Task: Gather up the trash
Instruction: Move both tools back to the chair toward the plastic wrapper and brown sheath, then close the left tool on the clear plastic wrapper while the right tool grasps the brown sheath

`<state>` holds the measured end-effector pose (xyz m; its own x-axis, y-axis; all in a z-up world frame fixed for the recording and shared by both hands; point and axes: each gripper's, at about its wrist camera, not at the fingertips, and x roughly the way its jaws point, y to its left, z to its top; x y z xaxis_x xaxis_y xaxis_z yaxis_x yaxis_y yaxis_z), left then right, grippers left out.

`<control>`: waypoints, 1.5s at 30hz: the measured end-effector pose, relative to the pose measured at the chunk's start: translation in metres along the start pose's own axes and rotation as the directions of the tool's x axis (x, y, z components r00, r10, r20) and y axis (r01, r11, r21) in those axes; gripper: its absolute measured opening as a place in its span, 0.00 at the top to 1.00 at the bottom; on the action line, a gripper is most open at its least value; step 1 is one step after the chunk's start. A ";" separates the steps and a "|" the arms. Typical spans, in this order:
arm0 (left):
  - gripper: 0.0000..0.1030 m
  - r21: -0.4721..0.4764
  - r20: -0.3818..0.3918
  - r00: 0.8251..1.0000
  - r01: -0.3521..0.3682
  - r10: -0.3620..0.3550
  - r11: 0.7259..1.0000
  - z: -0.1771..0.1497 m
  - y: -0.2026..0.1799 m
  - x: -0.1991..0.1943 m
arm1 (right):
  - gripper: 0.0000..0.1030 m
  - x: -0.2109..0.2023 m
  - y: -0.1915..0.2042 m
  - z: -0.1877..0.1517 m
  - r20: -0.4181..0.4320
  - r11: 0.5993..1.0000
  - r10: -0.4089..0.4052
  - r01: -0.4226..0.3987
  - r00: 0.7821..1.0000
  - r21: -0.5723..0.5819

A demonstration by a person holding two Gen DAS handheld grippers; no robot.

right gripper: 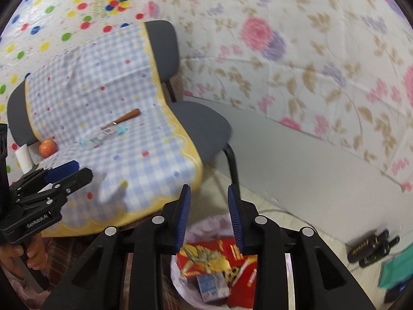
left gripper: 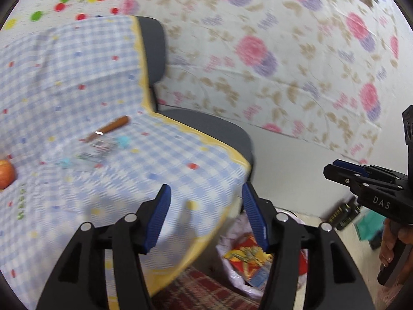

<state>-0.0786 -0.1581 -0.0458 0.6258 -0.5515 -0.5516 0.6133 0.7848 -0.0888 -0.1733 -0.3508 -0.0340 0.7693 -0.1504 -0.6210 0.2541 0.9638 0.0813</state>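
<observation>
My right gripper point(right gripper: 209, 217) hangs over the lined trash bin point(right gripper: 178, 279), jaws apart with nothing between them; a red-and-yellow snack wrapper point(right gripper: 219, 255) and a small blue-and-white carton point(right gripper: 213, 284) lie inside the bin. My left gripper point(left gripper: 206, 214) stands wider apart, also empty, at the front edge of the chair's checked cloth point(left gripper: 155, 160). Mid-cloth lie a clear plastic wrapper point(right gripper: 103, 135) and, just beyond it, a brown-handled knife point(right gripper: 124, 118). An apple point(right gripper: 47, 147) sits at the cloth's left edge, just beside a paper roll point(right gripper: 23, 157). Dark bottles point(right gripper: 371, 248) lie on the floor by the wall.
</observation>
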 end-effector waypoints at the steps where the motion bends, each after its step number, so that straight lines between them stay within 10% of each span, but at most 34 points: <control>1: 0.44 -0.014 0.010 1.000 -0.025 0.026 1.000 0.003 0.010 -0.003 | 0.65 0.003 0.007 0.007 0.010 1.000 0.010 -0.010 1.000 -0.011; 10: 0.27 -0.139 0.047 0.971 -0.224 0.233 0.965 0.021 0.092 -0.016 | 0.42 0.051 0.061 0.052 0.030 0.992 0.084 -0.080 0.996 -0.097; 18: 0.09 -0.198 0.003 0.945 -0.319 0.326 0.927 0.028 0.149 -0.004 | 0.42 0.104 0.096 0.085 -0.004 0.984 0.116 -0.116 0.993 -0.138; 39: 0.09 -0.196 -0.309 0.902 -0.370 0.301 0.908 0.049 0.225 0.123 | 0.42 0.202 0.145 0.135 -0.077 0.972 0.203 -0.210 0.976 -0.104; 45: 0.24 -0.169 -0.391 0.885 -0.337 0.251 0.926 0.041 0.221 0.149 | 0.42 0.212 0.144 0.139 -0.088 0.971 0.206 -0.215 0.975 -0.103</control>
<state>0.1703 -0.0784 -0.1134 0.5196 -0.1807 -0.8351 0.2757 0.9606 -0.0364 0.1079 -0.2747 -0.0462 0.7505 0.0714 -0.6570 0.0213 0.9910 0.1321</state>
